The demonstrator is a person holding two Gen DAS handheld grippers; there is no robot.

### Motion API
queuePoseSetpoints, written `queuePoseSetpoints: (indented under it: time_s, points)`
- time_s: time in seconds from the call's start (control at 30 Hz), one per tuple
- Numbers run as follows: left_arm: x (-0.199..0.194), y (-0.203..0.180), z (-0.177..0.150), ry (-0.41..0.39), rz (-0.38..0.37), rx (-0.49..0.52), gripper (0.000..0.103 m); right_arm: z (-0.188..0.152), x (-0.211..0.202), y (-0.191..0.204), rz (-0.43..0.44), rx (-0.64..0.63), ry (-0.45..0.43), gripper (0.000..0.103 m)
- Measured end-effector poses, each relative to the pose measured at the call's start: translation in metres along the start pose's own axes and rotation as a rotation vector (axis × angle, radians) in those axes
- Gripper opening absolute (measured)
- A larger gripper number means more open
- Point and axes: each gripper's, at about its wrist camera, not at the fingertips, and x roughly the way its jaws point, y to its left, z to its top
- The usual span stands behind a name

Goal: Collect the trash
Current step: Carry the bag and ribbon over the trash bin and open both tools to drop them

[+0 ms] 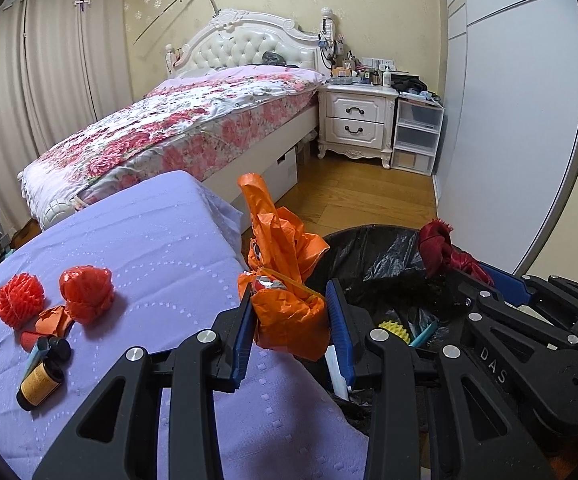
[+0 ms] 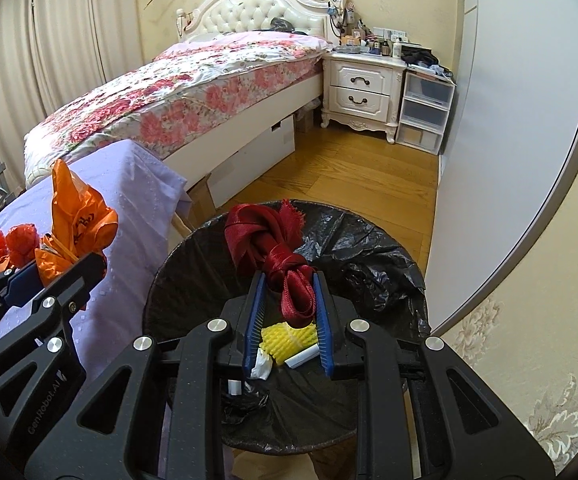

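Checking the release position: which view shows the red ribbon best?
Right wrist: the red ribbon fills the centre, held between the right gripper fingers above the bin. The left wrist view shows only its bunched top at the edge.

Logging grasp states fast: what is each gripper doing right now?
Left gripper: jaws closed on the orange plastic bag, beside the bin.
Right gripper: jaws closed on the red ribbon bundle, above the black-lined trash bin.
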Motion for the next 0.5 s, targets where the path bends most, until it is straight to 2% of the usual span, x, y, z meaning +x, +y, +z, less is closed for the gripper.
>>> queuePoseSetpoints:
  time_s: [0.13, 0.2, 0.27, 0.43, 0.5]
  points:
    - [0.004, -0.004, 0.0, 0.008, -0.004, 0.013, 0.036, 0.002, 0.003, -0.001, -0.004, 0.007, 0.0, 0.026]
    - [0.006, -0.002, 0.002, 0.013, 0.0, 0.007, 0.039, 0.003, 0.003, -0.001, -0.01, 0.011, -0.005, 0.033]
    - [0.005, 0.001, 0.003, 0.004, 0.011, -0.004, 0.056, 0.004, 0.002, -0.004, -0.016, 0.021, -0.01, 0.04]
    - [0.0, 0.008, 0.002, -0.013, 0.039, -0.008, 0.069, 0.004, -0.003, -0.009, -0.03, 0.035, -0.02, 0.042]
    - [-0.004, 0.012, 0.0, -0.011, 0.045, -0.017, 0.07, 0.004, -0.004, -0.009, -0.031, 0.035, -0.021, 0.042]
